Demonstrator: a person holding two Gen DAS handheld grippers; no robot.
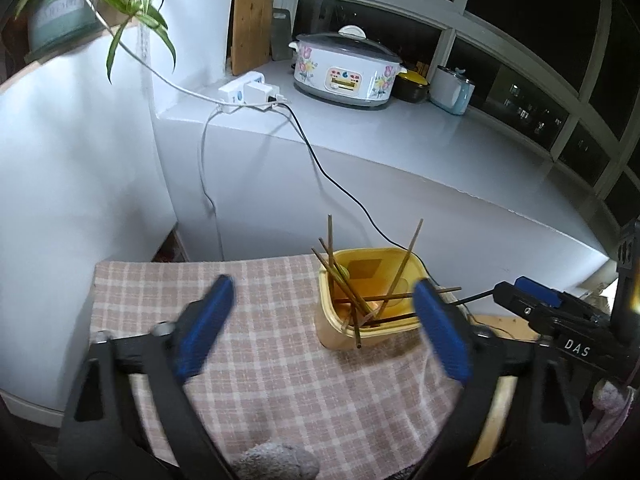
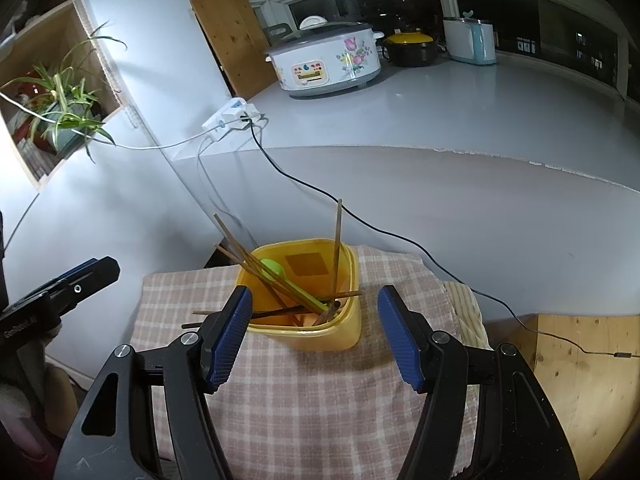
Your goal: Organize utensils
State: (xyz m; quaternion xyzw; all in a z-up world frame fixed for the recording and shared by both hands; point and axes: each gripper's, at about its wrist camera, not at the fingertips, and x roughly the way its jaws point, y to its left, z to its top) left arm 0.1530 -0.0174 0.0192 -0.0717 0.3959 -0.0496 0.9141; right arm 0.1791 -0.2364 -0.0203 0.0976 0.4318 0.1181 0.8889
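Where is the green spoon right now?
In the right wrist view, the green spoon leans inside the yellow container among the chopsticks, on the checked cloth just ahead of the open right gripper.

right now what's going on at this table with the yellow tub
A person holds a gripper in each hand over a checked cloth, sorting utensils. The yellow tub already has chopsticks and a green spoon in it, some leaning out over the rim. The left gripper and right gripper are both open and empty, just short of the tub.
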